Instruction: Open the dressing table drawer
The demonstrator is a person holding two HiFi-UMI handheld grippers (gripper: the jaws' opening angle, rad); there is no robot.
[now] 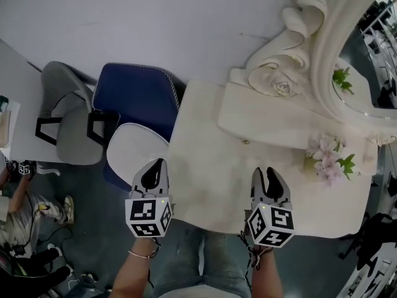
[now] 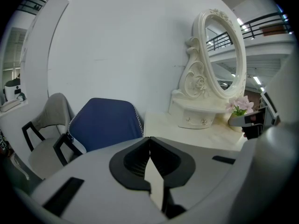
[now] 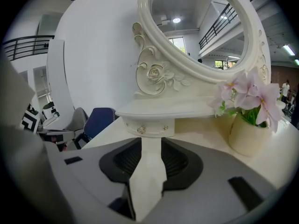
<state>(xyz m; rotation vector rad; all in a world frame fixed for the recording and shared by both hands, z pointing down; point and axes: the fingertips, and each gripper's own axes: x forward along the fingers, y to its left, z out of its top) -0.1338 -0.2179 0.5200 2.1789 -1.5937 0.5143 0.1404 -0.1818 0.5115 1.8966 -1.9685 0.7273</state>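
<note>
The cream dressing table [image 1: 205, 185] carries a carved oval mirror [image 1: 347, 54] on a small raised drawer unit [image 1: 273, 126]. That unit's drawer front [image 3: 152, 128], with two small knobs, looks closed; it also shows far off as a drawer front [image 2: 196, 121] in the left gripper view. My left gripper [image 1: 156, 174] hovers over the table's near left corner, jaws touching at the tips and holding nothing. Over the near edge my right gripper [image 1: 265, 180] points at the drawer, well short of it, with a narrow gap between its jaws.
A vase of pink flowers [image 1: 325, 157] stands on the table right of the drawer unit. A blue chair [image 1: 136, 104] sits against the table's left side, with a grey chair [image 1: 68, 113] beyond it. A white wall is behind.
</note>
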